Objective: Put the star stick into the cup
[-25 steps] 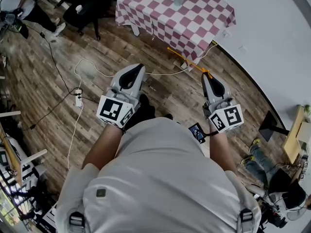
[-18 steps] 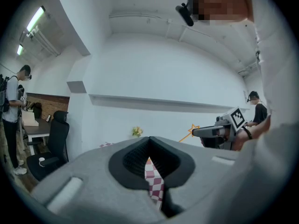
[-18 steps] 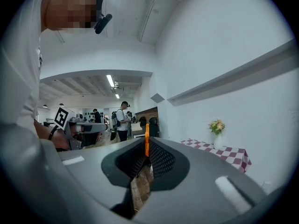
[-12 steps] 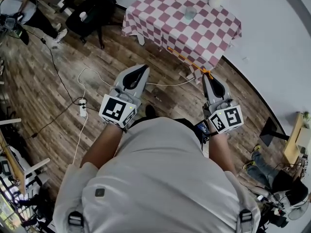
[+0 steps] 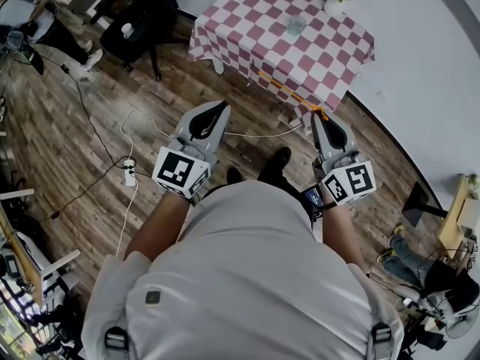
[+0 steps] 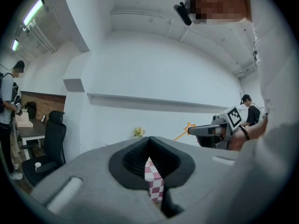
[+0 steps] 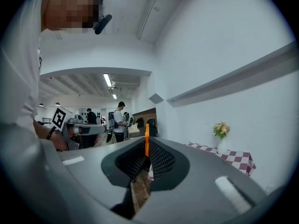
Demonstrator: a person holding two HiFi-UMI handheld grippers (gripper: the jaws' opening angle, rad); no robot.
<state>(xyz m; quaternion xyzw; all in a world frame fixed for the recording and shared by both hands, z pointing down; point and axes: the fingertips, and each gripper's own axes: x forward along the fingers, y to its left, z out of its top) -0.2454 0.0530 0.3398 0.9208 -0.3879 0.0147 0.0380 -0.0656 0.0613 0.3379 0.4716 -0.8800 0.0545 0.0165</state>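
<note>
Star stick [image 5: 291, 94] is pinched in my right claw [image 5: 322, 115], its orange shaft reaching toward the checkered worktop [image 5: 247, 28]. The cup [image 5: 296, 25] stands on that worktop, well apart from the stick and near a flower vase [image 5: 335, 4]. My left claw [image 5: 213, 109] is pressed together, empty, above the wooden floor [image 5: 75, 148].

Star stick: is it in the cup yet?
No, the star stick is clamped in the right gripper, while the cup stands apart on the checkered table.
</note>
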